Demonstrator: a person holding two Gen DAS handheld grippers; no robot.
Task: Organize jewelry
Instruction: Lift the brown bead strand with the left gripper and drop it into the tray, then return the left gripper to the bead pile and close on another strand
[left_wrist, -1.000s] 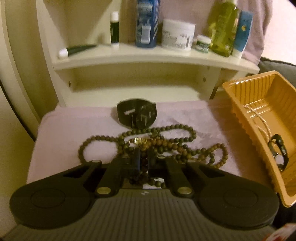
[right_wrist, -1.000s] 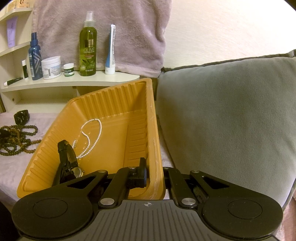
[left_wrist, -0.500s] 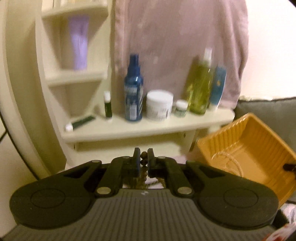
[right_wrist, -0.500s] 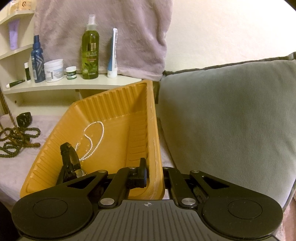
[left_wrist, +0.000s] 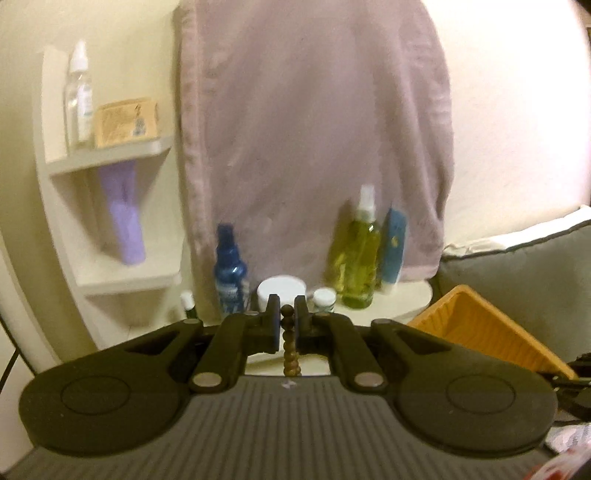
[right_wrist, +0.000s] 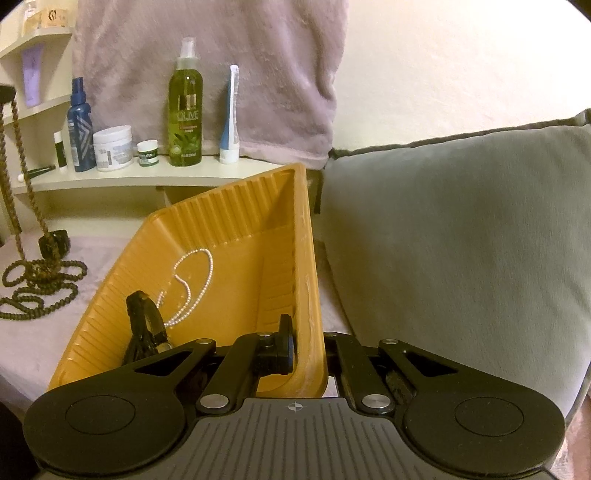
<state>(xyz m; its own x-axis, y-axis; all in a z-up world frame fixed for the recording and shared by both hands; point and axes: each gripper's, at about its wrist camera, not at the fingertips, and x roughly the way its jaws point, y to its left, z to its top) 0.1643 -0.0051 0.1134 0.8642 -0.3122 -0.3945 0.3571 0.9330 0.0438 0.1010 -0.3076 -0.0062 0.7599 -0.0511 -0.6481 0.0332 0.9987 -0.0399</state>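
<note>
My left gripper (left_wrist: 287, 321) is shut on a brown wooden bead necklace (left_wrist: 289, 349) and holds it high. In the right wrist view the strands (right_wrist: 16, 177) hang down at far left, with the lower loops still piled on the pink cloth (right_wrist: 40, 280). My right gripper (right_wrist: 308, 345) is shut on the near rim of the orange tray (right_wrist: 236, 221), which is tilted up. In the tray lie a white pearl necklace (right_wrist: 192, 284) and a black watch (right_wrist: 144, 325). A dark bracelet (right_wrist: 55, 242) sits behind the bead pile.
A white shelf (right_wrist: 122, 177) carries a blue spray bottle (right_wrist: 79, 129), a white jar (right_wrist: 112, 147), a green olive bottle (right_wrist: 184, 107) and a tube. A pink towel (left_wrist: 314, 129) hangs behind. A grey cushion (right_wrist: 454, 240) is to the right of the tray.
My left gripper has risen from the cloth with the bead necklace pinched, pulling its strands up. The right gripper has kept its hold on the tray rim.
</note>
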